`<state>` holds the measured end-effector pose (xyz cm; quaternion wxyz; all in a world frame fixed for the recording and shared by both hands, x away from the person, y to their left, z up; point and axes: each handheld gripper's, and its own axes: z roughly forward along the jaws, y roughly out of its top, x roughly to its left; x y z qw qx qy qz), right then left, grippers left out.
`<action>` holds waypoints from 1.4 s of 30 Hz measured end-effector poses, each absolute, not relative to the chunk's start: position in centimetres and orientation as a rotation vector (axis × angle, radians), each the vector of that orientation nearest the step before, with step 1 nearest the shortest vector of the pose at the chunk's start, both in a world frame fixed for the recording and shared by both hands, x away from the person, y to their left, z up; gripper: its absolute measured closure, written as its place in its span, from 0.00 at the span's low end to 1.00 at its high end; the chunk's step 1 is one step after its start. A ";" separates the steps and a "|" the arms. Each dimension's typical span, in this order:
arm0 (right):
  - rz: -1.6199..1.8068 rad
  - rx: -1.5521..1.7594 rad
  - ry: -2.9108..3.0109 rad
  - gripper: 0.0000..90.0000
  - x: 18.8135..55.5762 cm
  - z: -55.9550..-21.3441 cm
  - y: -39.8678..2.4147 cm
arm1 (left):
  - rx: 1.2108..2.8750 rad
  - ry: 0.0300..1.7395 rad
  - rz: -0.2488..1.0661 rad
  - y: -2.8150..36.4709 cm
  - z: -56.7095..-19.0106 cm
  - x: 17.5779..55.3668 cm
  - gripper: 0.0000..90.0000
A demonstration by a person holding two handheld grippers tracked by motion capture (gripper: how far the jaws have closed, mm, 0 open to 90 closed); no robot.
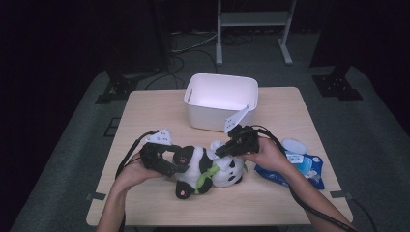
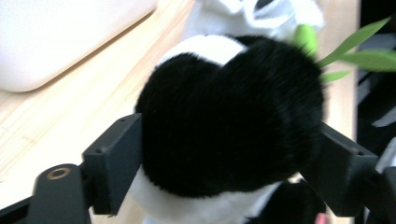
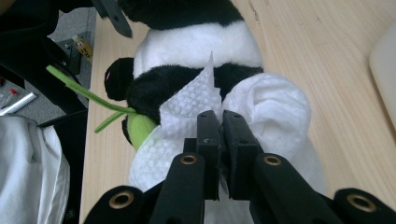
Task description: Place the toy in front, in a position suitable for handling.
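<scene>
you are working on a plush panda [image 1: 205,169] that is lying on its side near the middle of the wooden surface [image 1: 145,111], in front of the white bin [image 1: 220,101] and well apart from the blue wipes pack [image 1: 295,166] at your right.

your right gripper [image 1: 227,149] is holding its jaws clenched on a white wipe [image 3: 187,116], which is bunching against the toy's head end. your left gripper [image 1: 167,159] is bracketing a black furry limb of the toy; in the left gripper view the jaws are standing wide on either side of the fur and seem to be touching it at most lightly, so i am judging them released rather than squeezing.

the toy is looking light and very soft. the fur is probably compressing a lot before anything firm is reached, so a shallow pinch is likely sliding off the pile. take hold at a narrow, stuffed part such as the limb now between your left jaws, and go deep enough to catch stuffing, not just fur. avoid the thin green leaf sprigs [image 3: 88,95], which are looking flimsy.

the wipe is thin and limp and may be damp; it is likely tearing or slipping if you are dragging it hard, so keep plenty of it between the jaws.
</scene>
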<state>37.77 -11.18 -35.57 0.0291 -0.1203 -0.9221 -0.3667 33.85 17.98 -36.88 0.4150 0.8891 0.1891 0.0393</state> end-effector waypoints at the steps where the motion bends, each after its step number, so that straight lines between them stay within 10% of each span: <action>1: -1.130 -0.366 -2.846 0.94 37.7 -35.6 -11.2 | 2.229 0.470 0.086 18.0 -36.6 33.7 0.20; 42: -1.117 -0.283 -2.870 0.95 35.2 -35.5 -10.7 | 2.304 0.514 -0.112 17.0 -35.4 34.4 0.24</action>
